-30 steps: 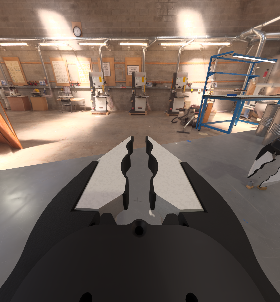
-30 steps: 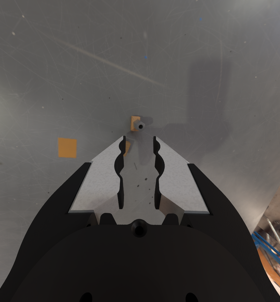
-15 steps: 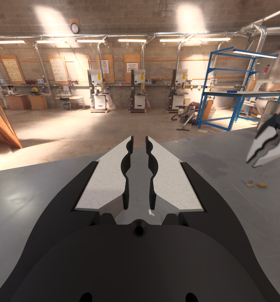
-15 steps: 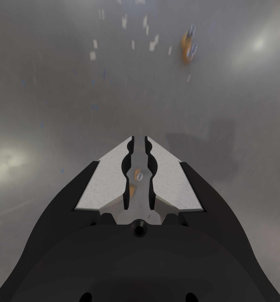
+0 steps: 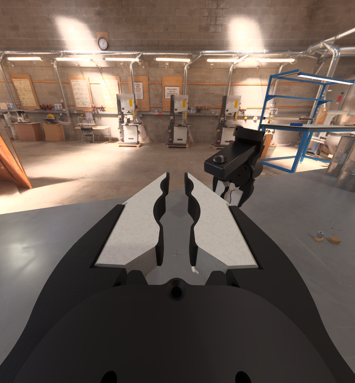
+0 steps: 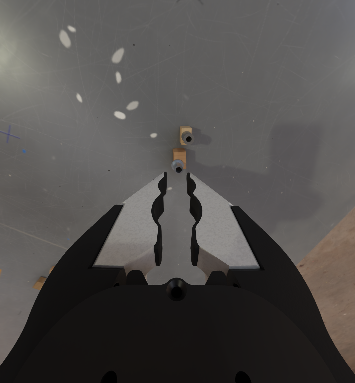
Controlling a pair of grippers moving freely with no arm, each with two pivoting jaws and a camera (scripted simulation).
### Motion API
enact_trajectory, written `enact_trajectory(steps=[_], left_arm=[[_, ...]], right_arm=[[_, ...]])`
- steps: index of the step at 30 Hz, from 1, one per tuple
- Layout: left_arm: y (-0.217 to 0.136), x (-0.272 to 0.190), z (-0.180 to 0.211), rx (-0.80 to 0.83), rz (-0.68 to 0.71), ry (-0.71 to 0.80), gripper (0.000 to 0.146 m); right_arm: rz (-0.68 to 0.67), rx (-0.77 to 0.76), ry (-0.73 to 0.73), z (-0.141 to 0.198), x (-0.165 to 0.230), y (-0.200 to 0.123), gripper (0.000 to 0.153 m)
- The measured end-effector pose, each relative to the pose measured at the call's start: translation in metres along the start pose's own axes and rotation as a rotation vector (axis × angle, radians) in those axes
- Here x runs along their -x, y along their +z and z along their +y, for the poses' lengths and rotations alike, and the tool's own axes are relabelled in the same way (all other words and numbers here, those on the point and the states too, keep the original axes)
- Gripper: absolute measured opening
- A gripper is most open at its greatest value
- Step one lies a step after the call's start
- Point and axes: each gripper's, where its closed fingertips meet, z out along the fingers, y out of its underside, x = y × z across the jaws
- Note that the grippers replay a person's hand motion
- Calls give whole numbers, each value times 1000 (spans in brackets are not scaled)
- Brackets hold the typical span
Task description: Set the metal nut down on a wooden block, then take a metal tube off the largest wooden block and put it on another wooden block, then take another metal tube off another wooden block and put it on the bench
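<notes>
1. Since a second ago your right gripper point(image 6: 176, 174) has left the nut point(image 5: 319, 235) on its block point(image 5: 318, 239) and swung across the bench point(image 6: 255, 83); it now looks down with two tubes just ahead of its tips.
2. Both grippers are empty with jaws parted; the left gripper point(image 5: 176, 176) idles over bare bench.
3. Near tube point(image 6: 178, 165) stands at the edge of its block point(image 6: 179, 155); a glancing finger could tip it off.
4. Far tube point(image 6: 188, 138) on the far block point(image 6: 185, 132) sits close, so you risk grabbing the wrong one; I cannot tell which block is largest.
5. No containers are in view.
</notes>
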Motion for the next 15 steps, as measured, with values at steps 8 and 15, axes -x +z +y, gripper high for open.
enact_trajectory(steps=[8, 15], left_arm=[[-1, 2, 0, -12, 2, -13, 14], [-1, 1, -1, -9, 1, -5, 14]], right_arm=[[-39, -17, -45, -1, -5, 15, 17], [-45, -46, -33, -2, -2, 6, 9]])
